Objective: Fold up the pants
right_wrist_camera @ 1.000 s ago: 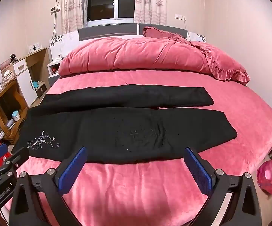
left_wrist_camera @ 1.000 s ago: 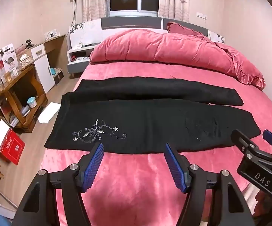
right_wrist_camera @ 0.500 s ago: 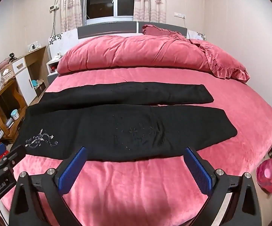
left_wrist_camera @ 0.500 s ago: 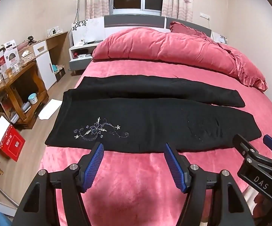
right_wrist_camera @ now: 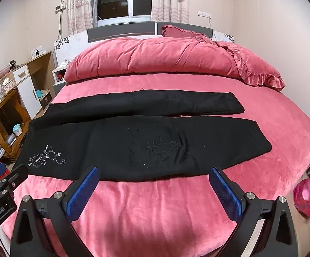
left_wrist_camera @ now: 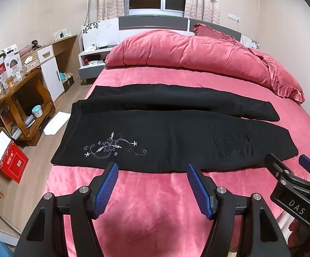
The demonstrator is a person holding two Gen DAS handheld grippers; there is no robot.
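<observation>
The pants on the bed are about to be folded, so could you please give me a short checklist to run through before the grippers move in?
1. Pants spread flat, legs apart: ok.
2. Left gripper open, empty: ok.
3. Right gripper open, empty: ok.
4. Near edge of the pants free of both grippers: ok.
5. Bed bare in front of the pants: ok.
6. Hidden creases beneath: cannot tell.

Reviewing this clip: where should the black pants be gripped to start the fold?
Grip the near leg's front edge of the black pants, coming from the bed's foot side: it lies flat, closest to both open tongs, left tongs and right tongs.
</observation>
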